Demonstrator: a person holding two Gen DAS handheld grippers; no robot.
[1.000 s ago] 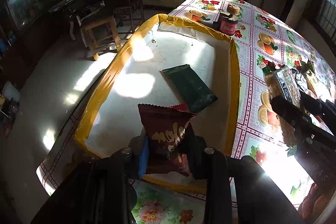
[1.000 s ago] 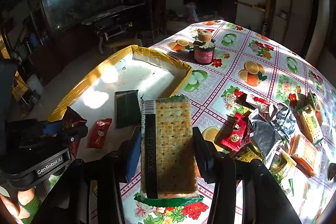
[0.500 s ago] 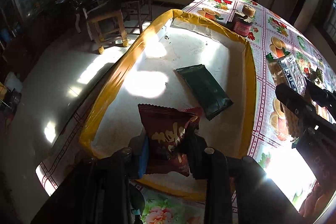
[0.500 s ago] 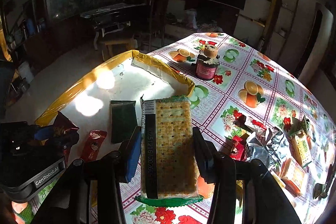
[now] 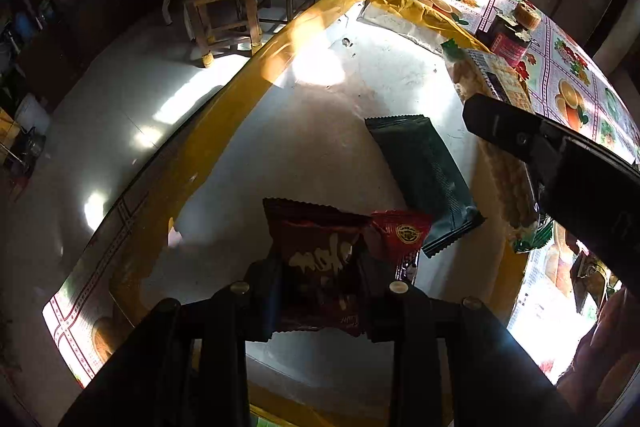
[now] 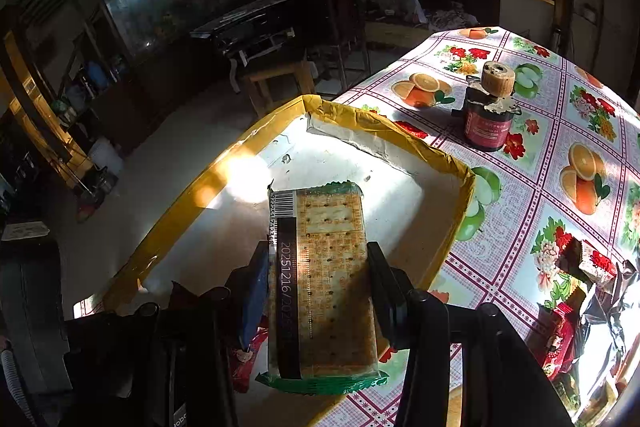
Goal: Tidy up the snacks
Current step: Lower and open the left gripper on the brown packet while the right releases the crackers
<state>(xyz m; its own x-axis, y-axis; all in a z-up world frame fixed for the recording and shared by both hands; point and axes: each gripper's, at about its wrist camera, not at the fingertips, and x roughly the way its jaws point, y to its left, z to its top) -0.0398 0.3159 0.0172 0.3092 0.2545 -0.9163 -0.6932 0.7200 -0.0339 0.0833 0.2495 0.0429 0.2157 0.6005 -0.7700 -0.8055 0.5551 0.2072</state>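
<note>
Hand-held gripper on the left (image 5: 316,267), clamped on a crinkled dark-red foil snack packet (image 5: 316,255), hangs over the shallow white tray with yellow-taped rim (image 5: 240,87); the right hand-held gripper (image 6: 316,279) grips a clear-wrapped cracker pack with green ends (image 6: 324,279) above the same tray. Best lowered flat before release — clear of the dark green wrapper (image 5: 424,179). Only the right view shows loose snacks (image 6: 580,287) on the fruit-print tabletop (image 6: 560,155).

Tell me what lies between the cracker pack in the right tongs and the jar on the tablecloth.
In the right wrist view, bare white tray floor and the tray's yellow rim separate the cracker pack from the jar, then a strip of fruit-print tablecloth. No snack lies there.
</note>
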